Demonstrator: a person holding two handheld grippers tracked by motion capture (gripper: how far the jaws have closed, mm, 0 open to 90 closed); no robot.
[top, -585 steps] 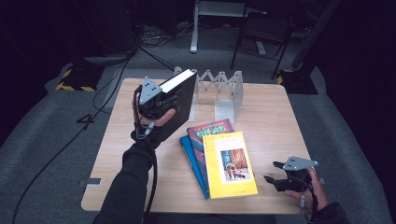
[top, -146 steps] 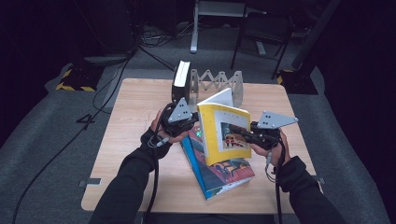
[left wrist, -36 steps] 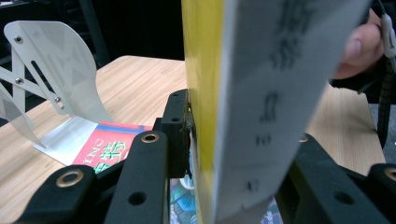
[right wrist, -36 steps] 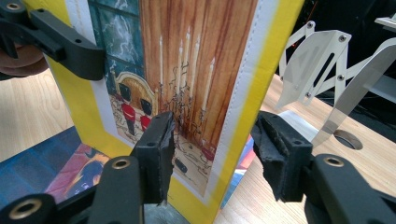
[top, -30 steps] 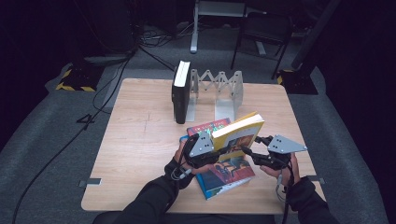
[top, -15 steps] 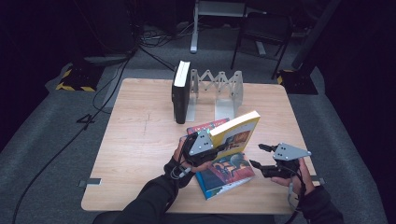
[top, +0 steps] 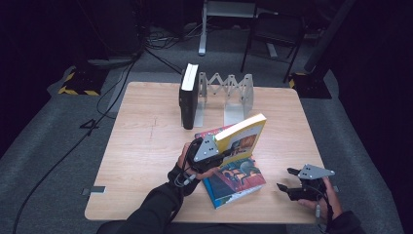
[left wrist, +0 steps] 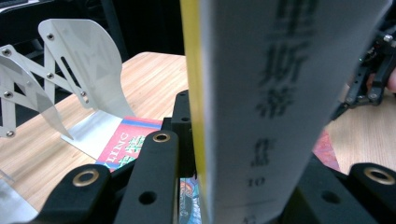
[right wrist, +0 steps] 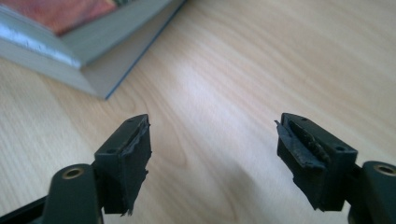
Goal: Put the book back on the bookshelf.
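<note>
My left gripper (top: 216, 148) is shut on a yellow book (top: 241, 138), holding it tilted on edge above the stack; the yellow book (left wrist: 261, 102) sits between the jaws in the left gripper view. Beneath it lie a blue-edged book (top: 234, 181) and a red book (top: 208, 133), flat on the wooden table (top: 146, 141). My right gripper (top: 288, 179) hangs open near the front right of the table, nothing between its fingers; the right gripper (right wrist: 212, 154) points at bare wood, the stack's corner (right wrist: 88, 51) beyond it.
A metal accordion book rack (top: 229, 95) stands at the table's back, with a black book (top: 188, 101) upright at its left end. In the left gripper view the rack's plates (left wrist: 70, 70) rise to the left. A chair and cables sit beyond the table.
My right gripper has let go of the yellow book and drawn back to the front right. The left gripper keeps the book, now raised a little and tilted more upright.
</note>
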